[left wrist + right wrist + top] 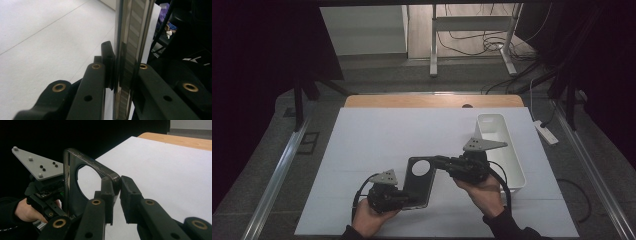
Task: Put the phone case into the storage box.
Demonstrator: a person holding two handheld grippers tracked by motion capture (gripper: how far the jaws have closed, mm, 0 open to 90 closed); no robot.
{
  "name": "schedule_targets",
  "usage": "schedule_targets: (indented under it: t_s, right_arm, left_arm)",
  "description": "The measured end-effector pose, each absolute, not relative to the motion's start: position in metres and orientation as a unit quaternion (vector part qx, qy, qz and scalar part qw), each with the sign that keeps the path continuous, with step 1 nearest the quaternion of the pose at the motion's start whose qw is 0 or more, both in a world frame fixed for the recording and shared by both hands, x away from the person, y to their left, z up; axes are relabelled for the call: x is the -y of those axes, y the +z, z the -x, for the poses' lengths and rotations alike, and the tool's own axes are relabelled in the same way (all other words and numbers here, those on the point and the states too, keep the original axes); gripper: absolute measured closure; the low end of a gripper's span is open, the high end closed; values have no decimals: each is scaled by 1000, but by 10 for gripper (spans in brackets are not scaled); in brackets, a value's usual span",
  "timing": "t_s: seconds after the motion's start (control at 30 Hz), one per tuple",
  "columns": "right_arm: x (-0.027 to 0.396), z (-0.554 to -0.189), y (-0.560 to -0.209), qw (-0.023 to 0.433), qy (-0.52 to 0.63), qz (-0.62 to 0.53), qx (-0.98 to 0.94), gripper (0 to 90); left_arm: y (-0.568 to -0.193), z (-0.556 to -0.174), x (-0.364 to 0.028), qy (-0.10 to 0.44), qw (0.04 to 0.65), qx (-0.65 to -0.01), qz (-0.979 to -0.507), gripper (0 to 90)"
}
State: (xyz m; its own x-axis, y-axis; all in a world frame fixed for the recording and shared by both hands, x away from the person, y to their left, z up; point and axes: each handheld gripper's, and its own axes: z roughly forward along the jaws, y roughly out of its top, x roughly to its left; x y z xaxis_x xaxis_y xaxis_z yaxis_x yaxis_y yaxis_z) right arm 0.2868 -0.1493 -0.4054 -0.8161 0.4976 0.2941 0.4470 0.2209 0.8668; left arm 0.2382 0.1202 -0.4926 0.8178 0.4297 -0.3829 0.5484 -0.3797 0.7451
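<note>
high view overhead, tool views close, sharing phone case (pixel 419 181)

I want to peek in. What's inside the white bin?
The white bin looks empty where its inside shows at the far end: just plain white walls and floor. The right gripper and its grey plate cover the nearer part, so that bit can't be checked.

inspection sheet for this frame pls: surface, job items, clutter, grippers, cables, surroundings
Surface: white sheet over a wooden table.
Job's things: dark phone case with a round cutout, held off the sheet at both ends; white bin at right, contents not visible.
Clutter: nothing seen.
Grippers: left gripper shut on the case edge; right gripper shut on its corner.
Cables: gripper cables; loose cables on the floor beyond.
Surroundings: power strip, metal frame legs, dark curtains.
</note>
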Motion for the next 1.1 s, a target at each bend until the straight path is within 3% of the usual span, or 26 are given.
schedule_targets:
  t_s: [0.27,0.4,0.73,1.1]
  right_arm:
    - [146,-284,-405,28,543,-298,-785,819]
    - [146,-284,-404,29,543,-298,-784,820]
    - [148,-284,-402,41,540,-300,-785,820]
    - [155,-285,-395,65,534,-306,-786,820]
  left_arm:
    - [-496,-238,-115,-62,461,-287,-837,835]
    - [-497,-238,-114,-57,459,-288,-838,785]
    - [-495,-239,-117,-48,463,-288,-837,593]
    - [-485,-237,-129,-25,470,-298,-831,270]
